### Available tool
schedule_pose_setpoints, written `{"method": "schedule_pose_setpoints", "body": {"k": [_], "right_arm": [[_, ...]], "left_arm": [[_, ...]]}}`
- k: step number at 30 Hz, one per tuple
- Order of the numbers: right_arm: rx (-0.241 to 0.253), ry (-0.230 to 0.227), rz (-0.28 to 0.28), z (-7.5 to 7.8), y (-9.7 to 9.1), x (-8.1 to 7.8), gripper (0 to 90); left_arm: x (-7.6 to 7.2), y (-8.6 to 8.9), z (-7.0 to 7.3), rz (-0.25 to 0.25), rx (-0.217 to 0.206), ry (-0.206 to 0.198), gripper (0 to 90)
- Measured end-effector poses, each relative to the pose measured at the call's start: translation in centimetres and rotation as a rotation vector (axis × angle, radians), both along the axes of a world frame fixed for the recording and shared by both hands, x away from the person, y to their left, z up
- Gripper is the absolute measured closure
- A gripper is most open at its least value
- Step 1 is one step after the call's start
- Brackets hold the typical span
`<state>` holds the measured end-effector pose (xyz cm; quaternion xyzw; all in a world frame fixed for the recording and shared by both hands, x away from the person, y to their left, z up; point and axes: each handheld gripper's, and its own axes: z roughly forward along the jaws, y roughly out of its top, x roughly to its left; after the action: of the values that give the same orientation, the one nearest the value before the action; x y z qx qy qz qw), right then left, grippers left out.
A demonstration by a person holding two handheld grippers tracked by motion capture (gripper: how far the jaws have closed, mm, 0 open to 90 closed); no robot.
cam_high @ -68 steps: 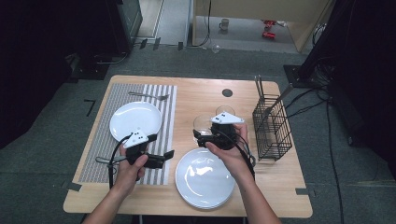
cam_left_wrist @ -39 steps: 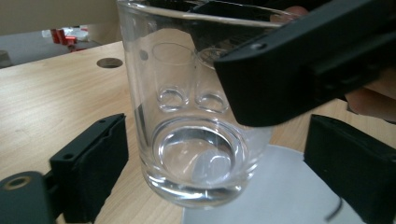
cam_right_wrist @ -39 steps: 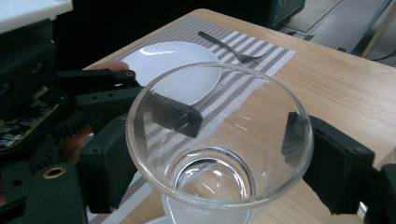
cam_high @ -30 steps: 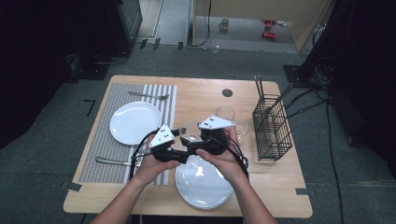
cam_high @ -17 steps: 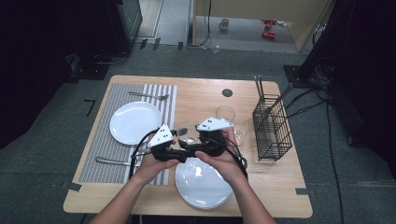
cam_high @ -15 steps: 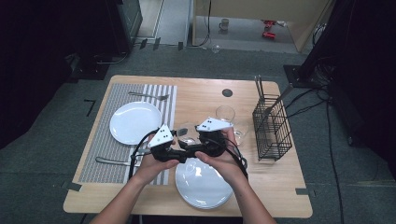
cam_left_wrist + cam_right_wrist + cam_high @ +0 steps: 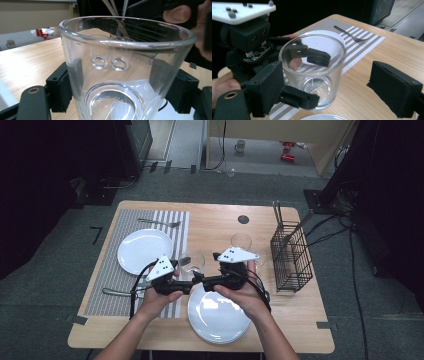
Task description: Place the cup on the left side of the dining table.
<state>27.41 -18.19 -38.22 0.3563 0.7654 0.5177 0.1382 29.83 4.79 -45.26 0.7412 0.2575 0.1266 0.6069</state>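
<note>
A clear drinking glass (image 7: 193, 262) is at the table's middle, by the striped placemat's edge. My left gripper (image 7: 187, 283) is shut on the glass (image 7: 120, 75) low down, a pad (image 7: 61, 91) pressed on each side. My right gripper (image 7: 204, 281) faces it from the other side and is open. Its jaws have just been opening, and the glass (image 7: 312, 72) stands between them. One right fingertip (image 7: 265, 87) is close beside the glass, while the other (image 7: 395, 87) stands well clear. I cannot tell whether the glass rests on the table.
A white plate (image 7: 217, 314) lies just in front of the hands, and another plate (image 7: 144, 251) sits on the striped placemat (image 7: 107, 280). A fork (image 7: 160, 223) lies at the mat's far end. A second glass (image 7: 241, 241) and a black wire basket (image 7: 290, 257) stand to the right.
My left gripper has come across from beside the left plate to the glass and closed on it. The right hand has drawn a little nearer with the glass. In the last second both hands kept still.
</note>
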Motion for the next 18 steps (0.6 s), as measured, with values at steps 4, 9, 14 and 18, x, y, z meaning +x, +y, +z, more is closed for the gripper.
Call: {"method": "schedule_pose_setpoints", "body": {"k": [4,9,14,18], "right_arm": [[0.021,-0.019,-0.029,0.5,-1.0,-0.3,12.0],[0.022,-0.019,-0.071,0.4,-2.4,-0.4,12.1],[0.015,-0.005,-0.102,-0.4,-3.7,-0.5,12.0],[0.008,0.014,-0.122,-1.2,-4.5,-0.6,12.0]], "left_arm": [[0.0,1.0,-0.3,0.028,0.005,0.008,21.7],[-0.1,2.3,-0.7,0.057,0.018,0.020,21.8],[-0.1,3.4,-1.2,0.086,0.037,0.025,21.7],[-0.2,4.0,-1.6,0.089,0.047,0.043,21.7]]}}
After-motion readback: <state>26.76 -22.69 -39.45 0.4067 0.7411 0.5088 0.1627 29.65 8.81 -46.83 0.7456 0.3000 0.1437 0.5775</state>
